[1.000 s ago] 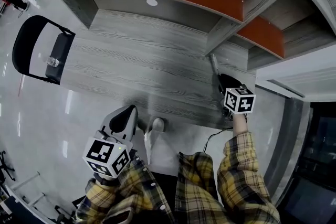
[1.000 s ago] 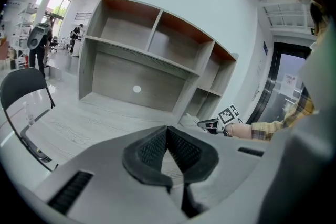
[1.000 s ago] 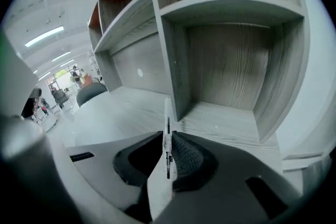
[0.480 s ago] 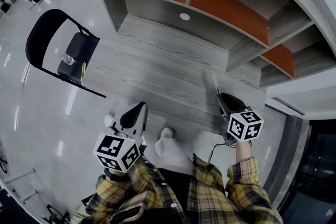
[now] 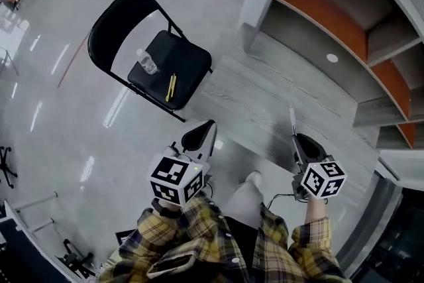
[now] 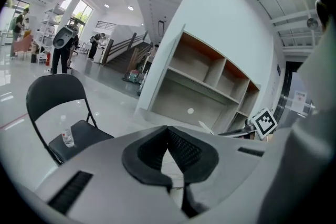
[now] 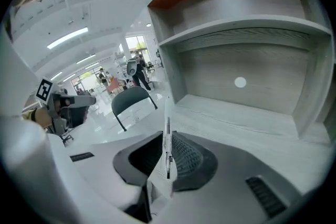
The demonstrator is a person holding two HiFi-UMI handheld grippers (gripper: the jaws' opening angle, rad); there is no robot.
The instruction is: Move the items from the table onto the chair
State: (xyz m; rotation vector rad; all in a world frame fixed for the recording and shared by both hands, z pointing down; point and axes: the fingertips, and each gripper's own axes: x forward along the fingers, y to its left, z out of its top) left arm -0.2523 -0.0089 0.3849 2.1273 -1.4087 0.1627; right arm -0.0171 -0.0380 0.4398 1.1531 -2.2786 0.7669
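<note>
Our right gripper (image 7: 167,139) pinches a thin white pen (image 7: 168,165) mid-shaft (light, stiff, slippery, could pivot) near the table (image 5: 265,89) edge. The left gripper (image 6: 169,136) is closed and empty.

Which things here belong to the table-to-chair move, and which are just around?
Job: pen clamped in right gripper; chair; bottle and yellow pen on its seat; table.
Just around: shelf unit; person standing far off; left gripper, shut and empty.

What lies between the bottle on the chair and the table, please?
A yellow pen, lying on the chair seat beside the bottle, on the side towards the table; the head view shows it.
</note>
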